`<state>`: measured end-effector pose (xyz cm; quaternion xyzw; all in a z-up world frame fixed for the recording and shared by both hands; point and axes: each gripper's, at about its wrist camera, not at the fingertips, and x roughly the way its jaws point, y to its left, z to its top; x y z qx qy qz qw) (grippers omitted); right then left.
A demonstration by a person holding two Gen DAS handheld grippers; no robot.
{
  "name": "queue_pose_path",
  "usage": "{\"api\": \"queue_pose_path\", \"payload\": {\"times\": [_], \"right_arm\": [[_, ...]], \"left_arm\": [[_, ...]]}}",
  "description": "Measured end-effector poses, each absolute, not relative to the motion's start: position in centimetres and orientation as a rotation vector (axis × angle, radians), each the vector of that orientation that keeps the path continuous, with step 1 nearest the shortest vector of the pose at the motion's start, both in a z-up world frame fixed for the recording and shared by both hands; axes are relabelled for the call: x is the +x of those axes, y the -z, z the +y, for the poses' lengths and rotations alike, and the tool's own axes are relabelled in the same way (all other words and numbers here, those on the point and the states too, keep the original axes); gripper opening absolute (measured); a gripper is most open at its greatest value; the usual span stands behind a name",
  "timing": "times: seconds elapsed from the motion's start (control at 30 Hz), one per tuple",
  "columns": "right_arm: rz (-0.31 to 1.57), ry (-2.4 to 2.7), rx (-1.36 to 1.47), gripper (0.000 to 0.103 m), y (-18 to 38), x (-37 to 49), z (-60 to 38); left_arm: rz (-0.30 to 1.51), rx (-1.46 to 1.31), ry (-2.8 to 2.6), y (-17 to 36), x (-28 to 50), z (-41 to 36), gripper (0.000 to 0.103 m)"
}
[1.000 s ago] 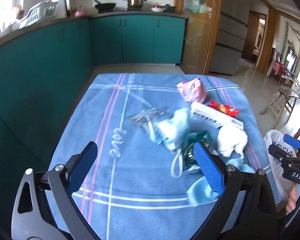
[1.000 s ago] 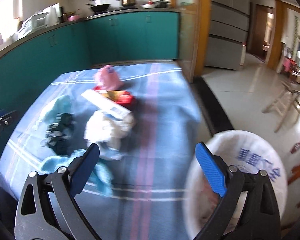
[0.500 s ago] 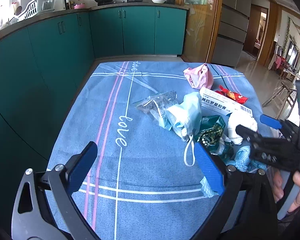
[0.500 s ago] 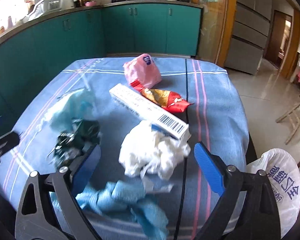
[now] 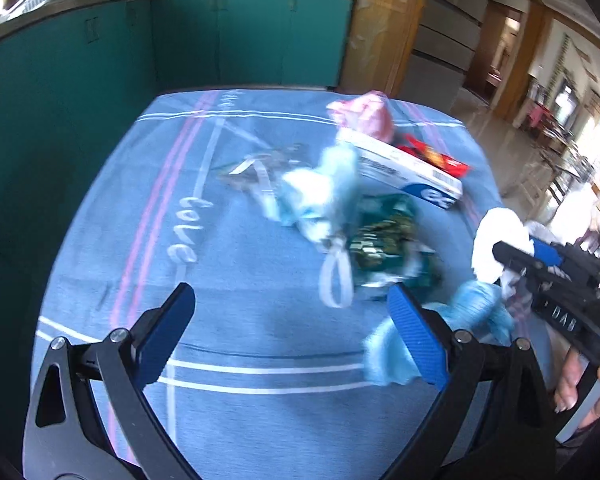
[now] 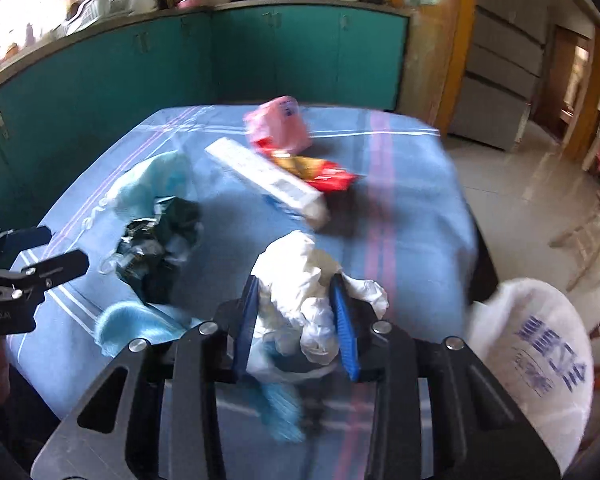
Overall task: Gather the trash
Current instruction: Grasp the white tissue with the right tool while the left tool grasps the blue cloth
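Observation:
Trash lies on the blue tablecloth [image 5: 228,272]: a pink packet [image 6: 280,126], a long white box [image 6: 268,176], a red snack wrapper [image 6: 324,172], a dark green wrapper [image 6: 156,240], a light blue mask [image 5: 320,192] and a crumpled blue wipe [image 6: 128,320]. My right gripper [image 6: 296,320] is closing, and its blue pads press both sides of a crumpled white paper wad [image 6: 296,276]. In the left wrist view the same wad [image 5: 496,232] shows at that gripper's tips. My left gripper [image 5: 288,336] stands open above bare cloth, holding nothing.
A white plastic bag [image 6: 540,356] with blue print hangs off the table's right edge. Teal cabinets [image 5: 80,80] line the left and far sides. Tiled floor [image 6: 520,184] and wooden chairs lie to the right. A hand [image 5: 580,376] holds the right gripper.
The right gripper swung from the bag over to the trash pile and its jaws narrowed onto the white wad. The left gripper sank closer to the cloth, still open.

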<state>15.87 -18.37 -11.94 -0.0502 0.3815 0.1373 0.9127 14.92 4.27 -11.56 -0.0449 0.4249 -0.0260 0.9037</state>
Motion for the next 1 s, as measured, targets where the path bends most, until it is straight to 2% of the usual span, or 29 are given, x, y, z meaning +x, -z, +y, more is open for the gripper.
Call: {"api": "queue_pose_path", "payload": {"times": [0.13, 0.23, 0.3, 0.33, 0.4, 0.47, 0.73, 0.8, 0.87, 1.0], "right_arm": [[0.794, -0.194, -0.059, 0.036, 11.4, 15.0, -21.9], [0.792, -0.155, -0.042, 0.036, 11.2, 14.9, -23.8], [0.787, -0.134, -0.035, 0.036, 11.0, 14.6, -24.7], [0.786, -0.128, -0.032, 0.036, 11.0, 14.4, -25.0], [0.785, -0.124, -0.028, 0.036, 10.9, 13.9, -25.6], [0.786, -0.123, -0.025, 0.036, 11.0, 13.7, -25.7], [0.802, -0.141, -0.019, 0.036, 11.6, 13.6, -25.4], [0.809, -0.152, -0.015, 0.036, 11.9, 13.7, -25.1], [0.816, -0.160, -0.016, 0.036, 12.3, 13.9, -24.7], [0.832, -0.164, -0.017, 0.036, 12.9, 14.0, -24.2]], "left_arm": [[0.826, -0.007, 0.191, 10.6, 14.3, 0.7, 0.096], [0.774, 0.070, 0.348, 9.7, 14.0, -2.7, 0.086], [0.772, 0.151, 0.409, 9.7, 14.2, -5.4, 0.070], [0.780, 0.190, 0.439, 10.0, 14.5, -6.8, 0.066], [0.812, 0.213, 0.475, 10.8, 15.3, -8.2, 0.046], [0.865, 0.220, 0.487, 11.9, 16.3, -9.3, 0.032], [0.876, 0.248, 0.466, 12.7, 16.2, -9.9, 0.034], [0.877, 0.258, 0.467, 12.8, 16.0, -9.6, 0.049], [0.889, 0.257, 0.458, 13.1, 16.4, -9.6, 0.058], [0.923, 0.268, 0.439, 14.2, 16.5, -9.7, 0.059]]}}
